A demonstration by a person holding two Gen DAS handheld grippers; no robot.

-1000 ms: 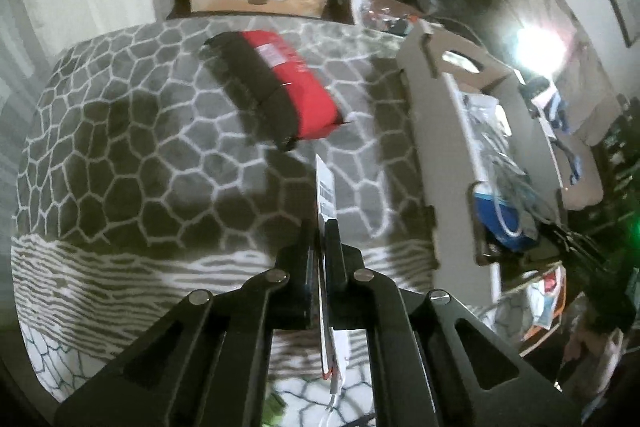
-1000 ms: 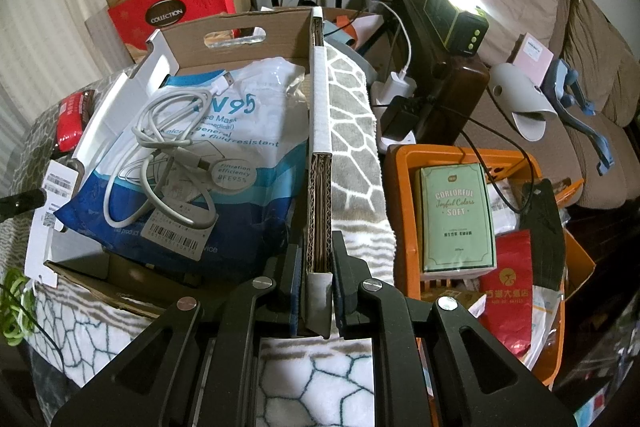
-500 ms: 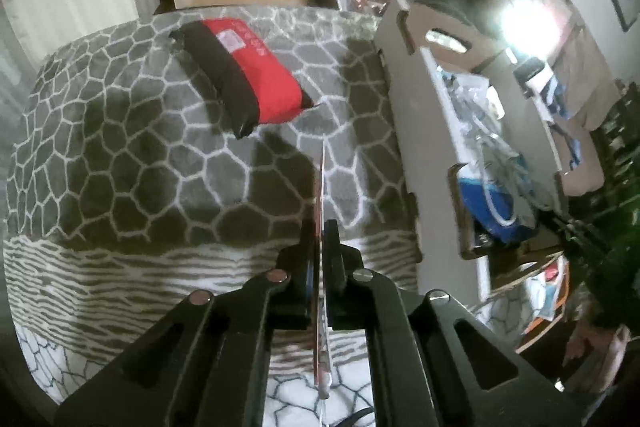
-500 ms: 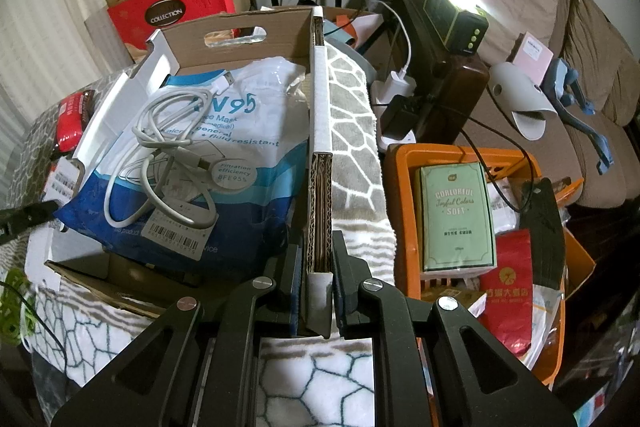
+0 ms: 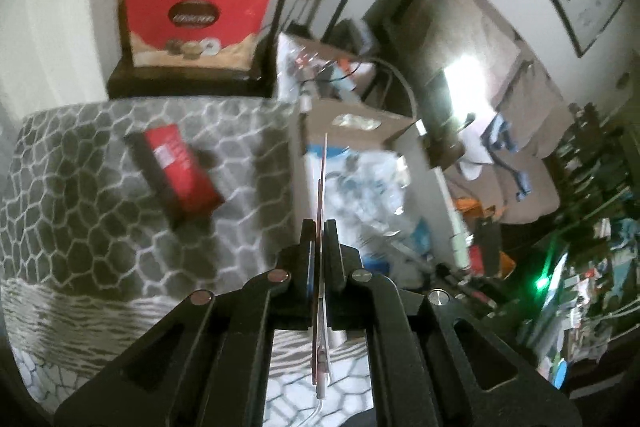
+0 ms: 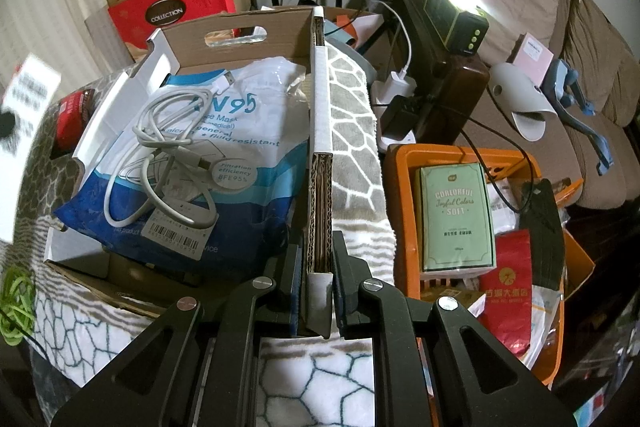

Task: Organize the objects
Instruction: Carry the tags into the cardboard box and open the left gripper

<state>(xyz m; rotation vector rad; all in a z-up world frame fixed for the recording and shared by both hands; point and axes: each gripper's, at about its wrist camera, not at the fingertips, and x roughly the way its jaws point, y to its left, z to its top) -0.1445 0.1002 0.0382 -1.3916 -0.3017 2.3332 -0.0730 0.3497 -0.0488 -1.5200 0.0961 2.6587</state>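
Note:
My left gripper is shut on a thin flat white packet, seen edge-on, held in the air over the left wall of the cardboard box. The packet also shows, blurred, at the left of the right wrist view. My right gripper is shut on the box's right wall. Inside the box lie a blue and white N95 mask bag and a coiled white cable. A red and black pouch lies on the grey patterned blanket.
An orange basket right of the box holds a green "Soft" box and red packets. Red gift boxes are stacked behind. A sofa with a lit lamp stands at the right. A green cord lies at the left.
My left gripper has risen and swung right with the packet, from over the blanket to over the box's left wall. The right gripper has kept its hold on the box wall.

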